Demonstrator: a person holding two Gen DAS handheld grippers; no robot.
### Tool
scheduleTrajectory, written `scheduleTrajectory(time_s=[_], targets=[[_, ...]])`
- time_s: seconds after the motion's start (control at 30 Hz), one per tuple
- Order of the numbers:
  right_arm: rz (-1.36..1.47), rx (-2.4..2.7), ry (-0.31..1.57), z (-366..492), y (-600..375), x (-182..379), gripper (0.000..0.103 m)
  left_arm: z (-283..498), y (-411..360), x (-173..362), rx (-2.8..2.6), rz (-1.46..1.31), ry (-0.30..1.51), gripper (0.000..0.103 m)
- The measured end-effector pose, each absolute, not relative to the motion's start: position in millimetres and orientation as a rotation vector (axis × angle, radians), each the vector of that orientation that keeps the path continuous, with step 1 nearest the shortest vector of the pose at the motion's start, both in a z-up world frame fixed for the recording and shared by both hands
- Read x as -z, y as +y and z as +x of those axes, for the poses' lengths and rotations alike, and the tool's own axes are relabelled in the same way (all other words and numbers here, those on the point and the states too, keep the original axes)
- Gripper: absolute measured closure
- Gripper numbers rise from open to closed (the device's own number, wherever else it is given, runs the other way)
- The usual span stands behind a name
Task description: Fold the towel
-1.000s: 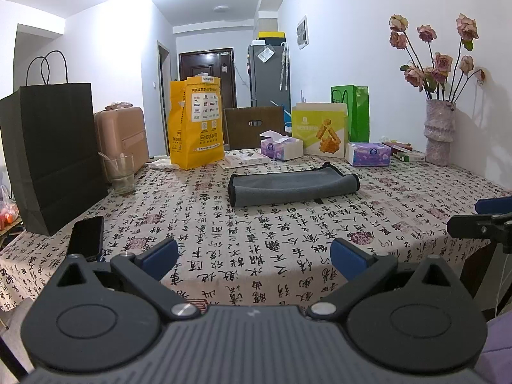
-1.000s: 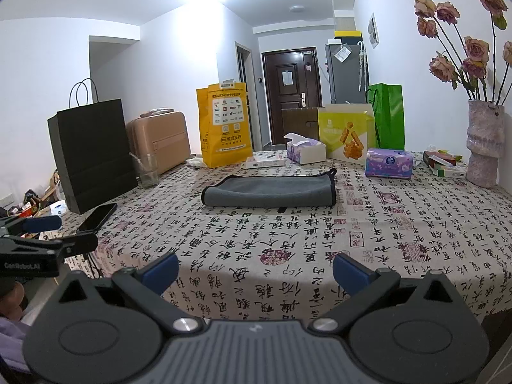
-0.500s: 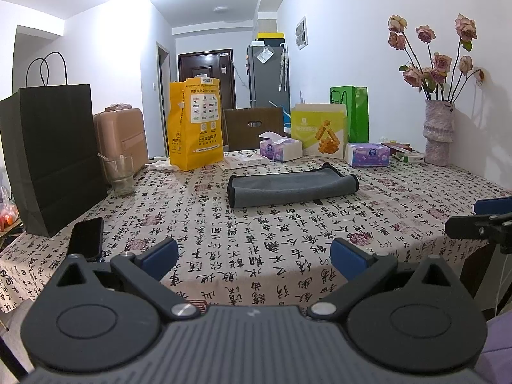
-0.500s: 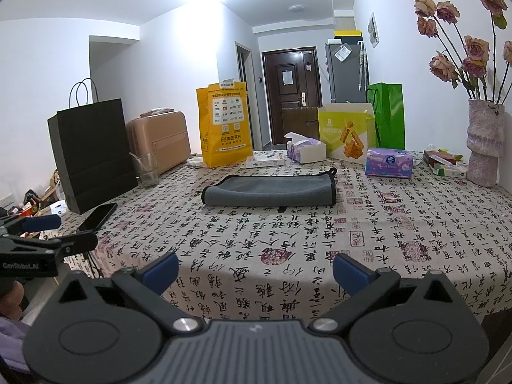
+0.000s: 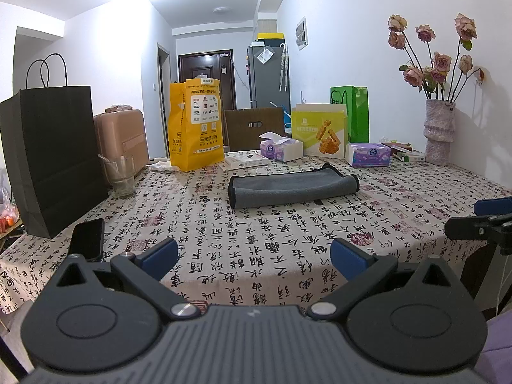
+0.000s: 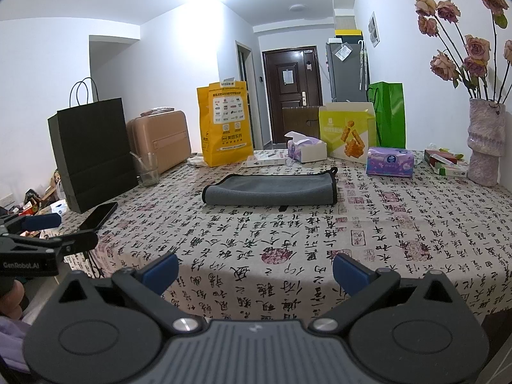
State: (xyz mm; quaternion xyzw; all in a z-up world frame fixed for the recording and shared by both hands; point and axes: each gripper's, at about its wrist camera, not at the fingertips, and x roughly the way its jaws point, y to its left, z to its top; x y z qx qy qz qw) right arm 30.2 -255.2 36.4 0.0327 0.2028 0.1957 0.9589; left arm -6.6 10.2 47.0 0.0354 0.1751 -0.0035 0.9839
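Observation:
A grey towel [image 5: 292, 188] with dark edging lies folded into a long flat strip in the middle of the table; it also shows in the right wrist view [image 6: 270, 190]. My left gripper [image 5: 254, 256] is open and empty, held at the table's near edge, well short of the towel. My right gripper [image 6: 256, 270] is open and empty, also back at the near edge. Each gripper shows from the side in the other's view: the right gripper [image 5: 483, 220] at the right edge, the left gripper [image 6: 48, 233] at the left edge.
The table [image 5: 288, 246] has a calligraphy-print cloth. On it stand a black paper bag [image 5: 51, 160], a phone [image 5: 87, 238], a glass [image 5: 121, 176], a yellow bag [image 5: 196, 128], tissue boxes [image 5: 369, 154], a snack box [image 5: 321, 134], a green bag [image 5: 352, 112] and a flower vase [image 5: 438, 131].

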Motion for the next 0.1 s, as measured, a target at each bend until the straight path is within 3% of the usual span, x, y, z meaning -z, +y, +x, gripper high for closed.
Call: scheduleTrajectory(time_s=[0.1], targets=[[0.067, -0.399, 0.411, 30.0, -255.0, -35.9, 0.000, -6.9, 10.9, -46.6, 0.002, 0.069, 0.351, 0.000]])
